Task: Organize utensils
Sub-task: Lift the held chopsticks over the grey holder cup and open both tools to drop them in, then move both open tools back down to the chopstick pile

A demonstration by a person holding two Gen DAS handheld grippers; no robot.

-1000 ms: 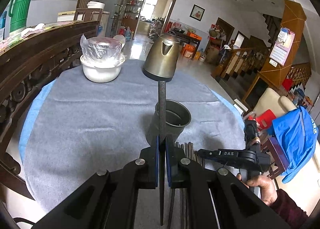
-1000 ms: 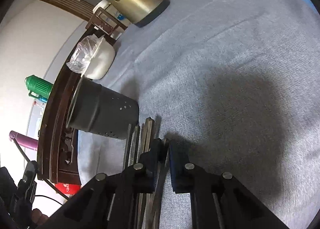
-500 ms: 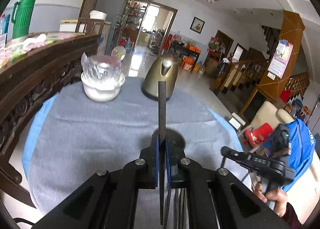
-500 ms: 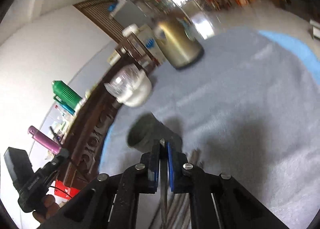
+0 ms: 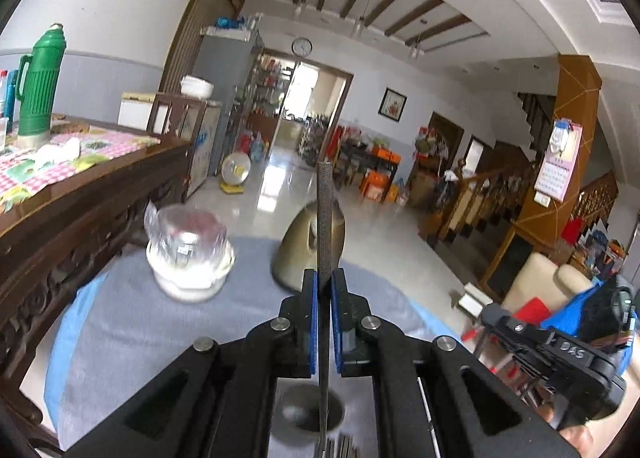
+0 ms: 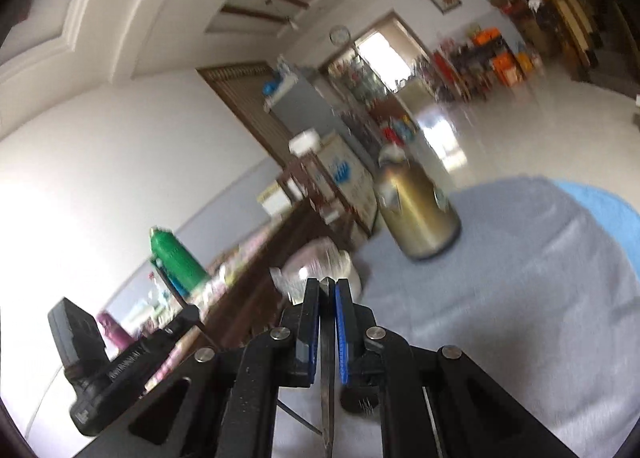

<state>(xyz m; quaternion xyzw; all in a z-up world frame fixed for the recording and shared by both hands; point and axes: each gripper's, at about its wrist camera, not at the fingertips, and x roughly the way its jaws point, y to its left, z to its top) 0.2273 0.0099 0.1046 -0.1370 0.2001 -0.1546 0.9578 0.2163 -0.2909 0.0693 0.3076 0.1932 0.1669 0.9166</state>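
My left gripper [image 5: 324, 282] is shut on a dark grey chopstick [image 5: 324, 217] that stands upright, its lower end over the grey utensil holder [image 5: 308, 412] below the jaws. More utensils [image 5: 340, 448] lie on the cloth beside the holder. My right gripper [image 6: 328, 288] is shut on a thin metal utensil [image 6: 327, 378] held upright above the table. The right gripper also shows in the left wrist view [image 5: 560, 354] at the right, and the left gripper shows in the right wrist view [image 6: 120, 366] at the lower left.
A gold kettle [image 5: 308, 254] and a white bowl with a plastic bag [image 5: 188, 258] stand on the grey tablecloth [image 5: 120, 338]. A dark wooden sideboard [image 5: 80, 217] with a green thermos [image 5: 38, 81] runs along the left. A cream chair [image 5: 544, 278] is at the right.
Both grippers have risen and tilted up from the table. The right gripper closed on a utensil from the pile and lifted it. The left chopstick now hangs over the holder.
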